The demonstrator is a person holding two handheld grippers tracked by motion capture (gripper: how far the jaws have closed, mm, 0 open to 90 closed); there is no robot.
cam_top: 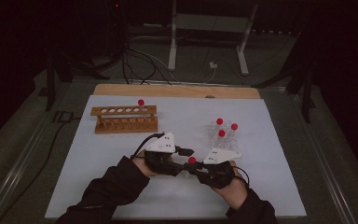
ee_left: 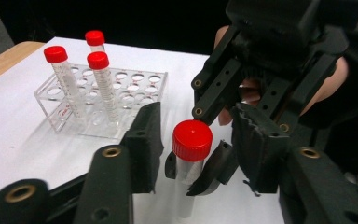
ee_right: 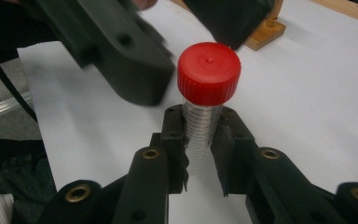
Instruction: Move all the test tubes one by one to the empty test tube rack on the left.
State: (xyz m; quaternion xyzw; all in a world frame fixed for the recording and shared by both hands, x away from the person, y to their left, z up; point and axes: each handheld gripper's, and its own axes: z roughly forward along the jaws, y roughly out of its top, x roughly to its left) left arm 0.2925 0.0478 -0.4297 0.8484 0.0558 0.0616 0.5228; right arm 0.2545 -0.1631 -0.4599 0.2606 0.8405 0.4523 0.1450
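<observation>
Dim, dark-edged high view; brighter, sharper gripper views, with only the nearest parts blurred.

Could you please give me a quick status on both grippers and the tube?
Right gripper shut on tube, upright above the mat. Left gripper open around its red cap. Nothing between them; clear rack and wooden rack stand apart.

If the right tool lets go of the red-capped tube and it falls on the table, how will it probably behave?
The tube is round and smooth, so lying down it would likely roll on the flat white table. It looks empty, so probably light. Its wide red cap may make it roll in a curve. The right tool grips it just below that cap.
</observation>
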